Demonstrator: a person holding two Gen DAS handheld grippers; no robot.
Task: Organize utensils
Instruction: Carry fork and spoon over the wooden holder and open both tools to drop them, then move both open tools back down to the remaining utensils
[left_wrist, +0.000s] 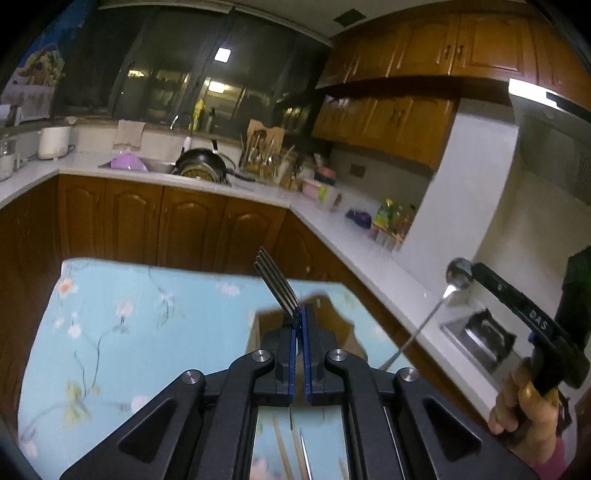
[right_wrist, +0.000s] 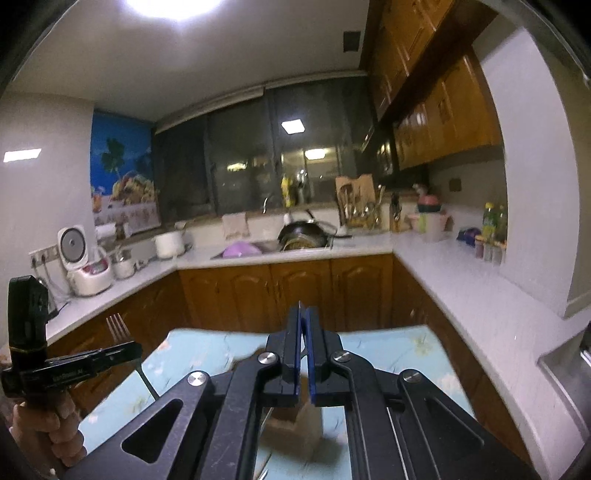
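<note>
My left gripper (left_wrist: 300, 314) is shut on a metal fork (left_wrist: 275, 282), tines pointing up and away, held above the table with the blue floral cloth (left_wrist: 129, 332). The fork also shows in the right wrist view (right_wrist: 118, 326), at the far left with the left gripper (right_wrist: 127, 350). My right gripper (right_wrist: 303, 317) is shut on a metal spoon; only a thin sliver of it (right_wrist: 300, 306) shows between the pads. In the left wrist view the spoon (left_wrist: 458, 275) sticks up, bowl on top, held by the right gripper (left_wrist: 480, 273). A brown box (left_wrist: 332, 328) sits on the table under both grippers.
White L-shaped counter (right_wrist: 461, 280) with wooden cabinets runs behind and right of the table. A sink (left_wrist: 147, 166) holds a purple bowl and black wok. A utensil rack (right_wrist: 360, 210), rice cooker (right_wrist: 83, 262) and bottles (left_wrist: 391, 218) stand on the counter.
</note>
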